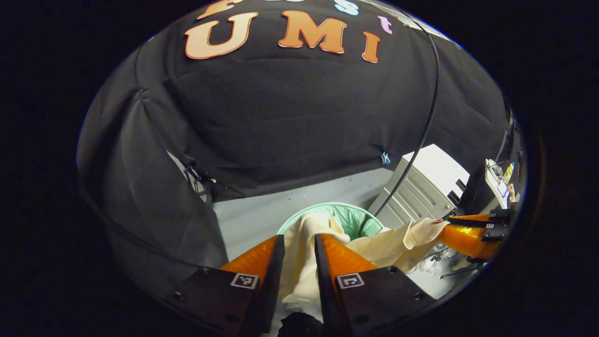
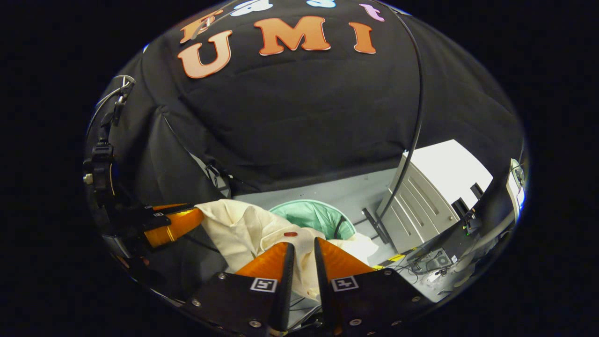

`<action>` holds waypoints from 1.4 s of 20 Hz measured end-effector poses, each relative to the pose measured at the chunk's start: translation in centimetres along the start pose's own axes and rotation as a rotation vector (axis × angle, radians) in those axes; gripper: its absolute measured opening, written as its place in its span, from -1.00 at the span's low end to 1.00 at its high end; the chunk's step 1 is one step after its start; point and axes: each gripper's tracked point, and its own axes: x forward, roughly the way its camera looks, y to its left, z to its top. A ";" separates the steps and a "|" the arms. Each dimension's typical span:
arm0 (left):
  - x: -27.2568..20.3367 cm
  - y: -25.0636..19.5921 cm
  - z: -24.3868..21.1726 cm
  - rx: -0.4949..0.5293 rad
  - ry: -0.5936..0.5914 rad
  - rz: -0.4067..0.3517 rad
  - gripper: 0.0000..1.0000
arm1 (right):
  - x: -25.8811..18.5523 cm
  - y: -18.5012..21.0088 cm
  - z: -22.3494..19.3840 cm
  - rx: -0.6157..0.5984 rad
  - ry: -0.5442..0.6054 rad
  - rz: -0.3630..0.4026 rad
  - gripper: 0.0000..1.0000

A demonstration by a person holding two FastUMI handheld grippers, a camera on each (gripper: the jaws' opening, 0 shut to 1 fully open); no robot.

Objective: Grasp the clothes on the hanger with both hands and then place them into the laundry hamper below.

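A cream garment point(image 1: 304, 262) hangs between both grippers, stretched above the pale green laundry hamper point(image 1: 355, 220) on the floor. My left gripper point(image 1: 299, 241) is shut on one bunched end of the cloth. In the left gripper view the right gripper point(image 1: 449, 229) holds the other end at the right. In the right gripper view my right gripper point(image 2: 303, 248) is shut on the cream garment point(image 2: 243, 229), just in front of the hamper point(image 2: 313, 215). The left gripper point(image 2: 196, 216) shows at the left, holding the cloth's far end.
A white drawer cabinet point(image 1: 430, 187) point(image 2: 435, 192) stands right of the hamper. A black cable point(image 1: 428, 117) point(image 2: 414, 117) hangs down the booth's wall toward the hamper. Loose wires and small gear point(image 2: 430, 262) lie on the grey floor point(image 1: 281, 206) by the cabinet.
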 end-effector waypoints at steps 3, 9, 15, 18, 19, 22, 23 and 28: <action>-0.6 0.0 0.0 0.008 0.003 -0.007 0.32 | 0.5 0.1 -1.3 0.026 0.034 0.011 0.08; -0.9 -0.2 -0.2 0.012 -0.004 -0.006 0.67 | 0.0 -0.9 -2.5 0.037 0.049 -0.026 0.67; -3.2 -0.3 1.7 -0.008 -0.096 -0.002 0.66 | -2.3 -0.6 -1.2 0.015 -0.035 -0.033 0.73; -5.2 -0.7 3.8 0.001 -0.178 -0.009 0.67 | -4.7 0.0 0.9 -0.013 -0.115 -0.030 0.72; -5.9 -0.8 4.4 0.004 -0.199 -0.013 0.66 | -5.5 0.1 1.2 -0.018 -0.132 -0.029 0.72; -8.4 -1.4 6.1 0.004 -0.272 -0.020 0.66 | -7.9 0.6 3.1 -0.031 -0.204 -0.026 0.73; -9.7 -1.4 7.2 0.006 -0.311 -0.019 0.66 | -9.1 0.5 3.8 -0.038 -0.239 -0.032 0.73; -16.8 -0.9 11.6 0.016 -0.516 0.014 0.65 | -16.3 0.0 8.3 -0.055 -0.432 -0.064 0.72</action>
